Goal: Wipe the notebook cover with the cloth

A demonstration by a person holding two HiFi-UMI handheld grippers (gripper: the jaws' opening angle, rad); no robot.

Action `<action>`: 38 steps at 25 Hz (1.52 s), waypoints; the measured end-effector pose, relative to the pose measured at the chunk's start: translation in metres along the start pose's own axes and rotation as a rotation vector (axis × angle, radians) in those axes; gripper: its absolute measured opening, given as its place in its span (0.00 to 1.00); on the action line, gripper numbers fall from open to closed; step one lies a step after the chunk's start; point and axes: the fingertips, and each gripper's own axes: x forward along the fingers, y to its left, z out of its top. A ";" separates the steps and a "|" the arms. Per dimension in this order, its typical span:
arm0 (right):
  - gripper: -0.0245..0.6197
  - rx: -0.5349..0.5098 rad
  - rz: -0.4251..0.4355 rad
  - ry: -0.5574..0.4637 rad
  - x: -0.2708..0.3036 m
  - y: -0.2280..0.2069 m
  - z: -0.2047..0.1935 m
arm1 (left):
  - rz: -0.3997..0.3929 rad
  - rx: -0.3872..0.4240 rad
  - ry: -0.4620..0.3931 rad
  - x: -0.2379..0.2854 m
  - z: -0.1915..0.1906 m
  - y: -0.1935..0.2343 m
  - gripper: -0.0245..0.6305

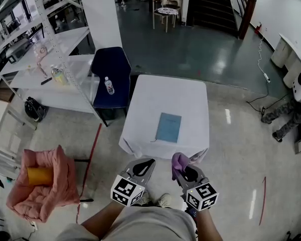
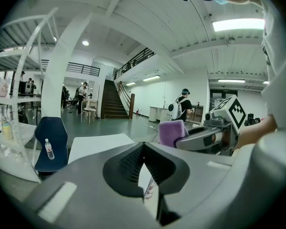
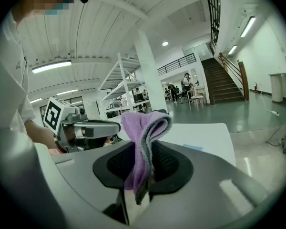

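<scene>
Status: cloth is in grip, wipe not started.

- Right gripper [image 1: 182, 164]: jaws pinched on the purple cloth [image 3: 143, 128]. It's clamped mid-fold, and a doubled loop stands out past the tips. That loop is the working end.
- Left gripper [image 1: 149, 160]: jaws pressed together at the tips with nothing between them. It's beside the right one.
- Notebook [image 1: 168, 127]: blue cover, lying flat on the white table [image 1: 160, 92] toward the near edge, roughly mid-width. Nothing is on it or touching it. There's a thin dark line at its near-left corner, maybe a ribbon or a strap; too small to tell from the head view.
- Both grippers are at the table's near edge, apart from the notebook.

Step in hand, as I read it: the approach. The cloth is secured and contact is next.

What the next move needs:
- Carry the right gripper forward and down so the loop, not the jaw tips, lands on the cover.
- Tilt it so the fold lies flat, then stroke along the cover's long side.
- Keep the pressure light. The notebook is thin and loose on a smooth top, so it will likely slide with the stroke.
- I'd set the closed left tips on a near corner to pin it before wiping.
- I can't see any marks on the cover from here, so I'll plan on full coverage rather than a spot clean.
</scene>
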 end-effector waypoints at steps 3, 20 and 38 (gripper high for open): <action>0.21 -0.003 0.007 0.000 -0.002 -0.001 0.003 | 0.003 0.001 -0.002 0.001 0.003 -0.002 0.04; 0.21 -0.013 0.064 0.004 -0.021 -0.019 -0.005 | 0.044 0.012 0.000 0.016 0.002 -0.028 0.04; 0.21 -0.029 0.097 0.011 -0.038 -0.034 -0.011 | 0.075 0.017 0.008 0.025 -0.001 -0.048 0.04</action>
